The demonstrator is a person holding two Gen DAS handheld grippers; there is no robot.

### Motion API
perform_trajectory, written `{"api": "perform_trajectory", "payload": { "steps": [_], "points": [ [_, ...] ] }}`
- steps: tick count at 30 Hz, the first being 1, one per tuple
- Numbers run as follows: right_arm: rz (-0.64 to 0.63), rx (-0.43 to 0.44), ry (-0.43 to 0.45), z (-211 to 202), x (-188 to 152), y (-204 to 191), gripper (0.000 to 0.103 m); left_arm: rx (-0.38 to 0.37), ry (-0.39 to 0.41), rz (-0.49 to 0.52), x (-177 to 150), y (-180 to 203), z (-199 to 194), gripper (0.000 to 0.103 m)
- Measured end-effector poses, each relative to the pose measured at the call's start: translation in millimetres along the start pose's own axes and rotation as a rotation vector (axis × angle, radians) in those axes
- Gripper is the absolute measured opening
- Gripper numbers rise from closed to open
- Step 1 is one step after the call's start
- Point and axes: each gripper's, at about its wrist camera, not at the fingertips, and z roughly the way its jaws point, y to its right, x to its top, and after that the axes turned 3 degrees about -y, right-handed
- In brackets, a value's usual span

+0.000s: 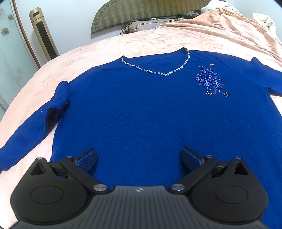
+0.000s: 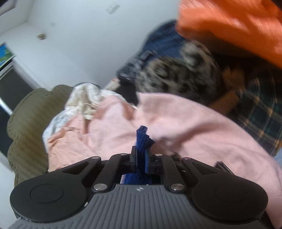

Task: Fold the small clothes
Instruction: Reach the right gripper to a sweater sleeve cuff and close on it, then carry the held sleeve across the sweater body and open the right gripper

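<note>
A blue sweater [image 1: 141, 109] with a beaded V-neck and a beaded flower on the chest lies flat, front up, on a pink bedspread [image 1: 88, 51]. Its left sleeve [image 1: 35, 126] slants toward the near left. My left gripper [image 1: 139, 158] hovers over the sweater's lower part, open, with nothing between its blue pads. In the blurred right wrist view, my right gripper [image 2: 141, 158] is shut on a bunched bit of the blue sweater fabric [image 2: 142, 137], which sticks out past the fingertips above the pink bedspread [image 2: 176, 119].
An olive padded headboard [image 1: 141, 12] and pillows stand at the far end of the bed. A gold tower fan [image 1: 44, 35] is at the left. A heap of clothes, orange [image 2: 238, 26], leopard-patterned and plaid, lies beyond the right gripper, with a crumpled white cloth [image 2: 84, 102].
</note>
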Motion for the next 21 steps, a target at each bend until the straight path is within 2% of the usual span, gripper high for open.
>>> {"api": "perform_trajectory", "payload": {
  "steps": [6, 9, 12, 15, 19, 21],
  "points": [
    [-0.144, 0.130, 0.097, -55.2, -3.7, -67.3, 0.012, -0.014, 0.002, -0.026, -3.0, -11.6, -1.9, 0.103],
    [-0.243, 0.255, 0.072, -79.1, -29.6, -114.7, 0.012, -0.020, -0.001, -0.047, -4.1, -19.1, -1.7, 0.103],
    [-0.341, 0.383, -0.028, -89.4, -78.5, -163.7, 0.012, -0.015, 0.008, -0.057, -6.7, -27.3, -3.9, 0.103],
    [-0.427, 0.484, -0.164, -88.3, -142.9, -207.9, 0.012, 0.013, 0.023, -0.062, -9.2, -37.3, -6.4, 0.103],
    [-0.479, 0.565, -0.350, -79.8, -228.7, -255.1, 0.012, 0.039, 0.029, -0.085, -12.8, -53.7, -8.0, 0.103],
    [-0.501, 0.594, -0.411, -77.1, -266.2, -275.3, 0.012, 0.048, 0.021, -0.096, -14.3, -60.8, -6.6, 0.103]
  ]
}}
